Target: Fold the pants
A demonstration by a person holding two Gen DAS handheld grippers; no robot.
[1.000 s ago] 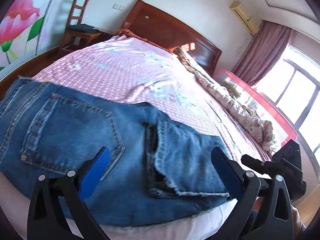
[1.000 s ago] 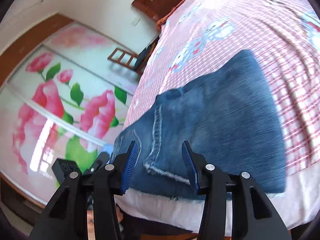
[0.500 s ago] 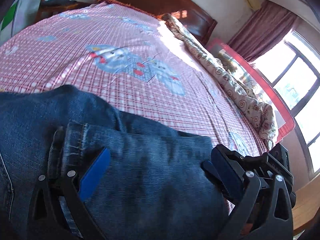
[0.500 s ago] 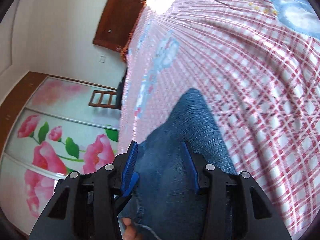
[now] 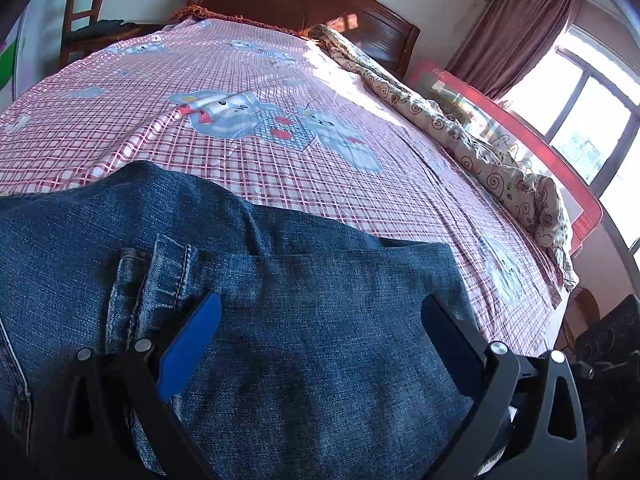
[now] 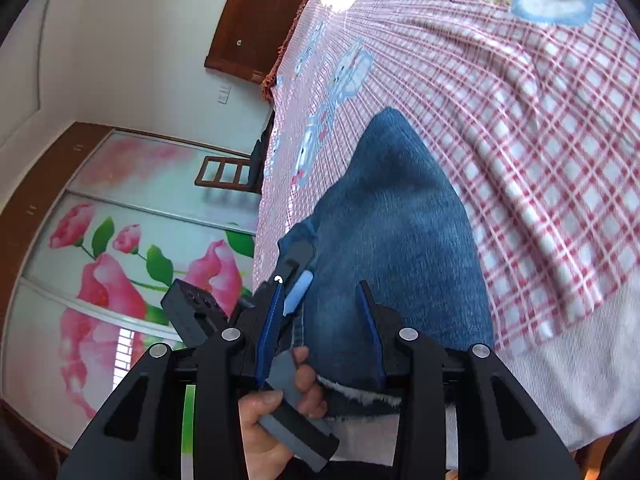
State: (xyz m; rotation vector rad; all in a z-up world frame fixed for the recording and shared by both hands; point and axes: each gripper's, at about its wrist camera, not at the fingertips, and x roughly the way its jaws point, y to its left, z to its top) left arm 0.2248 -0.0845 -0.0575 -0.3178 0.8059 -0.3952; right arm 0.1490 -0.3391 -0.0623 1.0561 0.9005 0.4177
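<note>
Blue rubbery pads line the black plastic fingers of the left hand-held gripper (image 5: 320, 320), which is spread wide and released, hovering low over the folded jeans (image 5: 300, 340) with nothing between its pads. In the right wrist view the right hand-held gripper (image 6: 326, 320) is also released, its narrow blue pads parted over the denim close to the frayed white hem at 6 o'clock; the cloth lies beneath the pads, not pinched. A bare hand (image 6: 280, 408) at 7 o'clock grips the grey handle of the other tool.

Denim here is mid-blue, faintly slubbed, with a doubled stitched seam and a belt loop at 9 o'clock in the left view. The jeans lie flat at the near edge of the bed, long axis running side to side along that edge, the folded upper layer ending in a straight crease toward 3 o'clock. Beneath is a smooth pink-and-white checked bedsheet (image 5: 280, 80) printed with cartoon animals. A crumpled swirl-patterned quilt (image 5: 500, 160) runs along 2 o'clock, and a glossy dark wooden headboard (image 5: 300, 0) stands at 12 o'clock.
</note>
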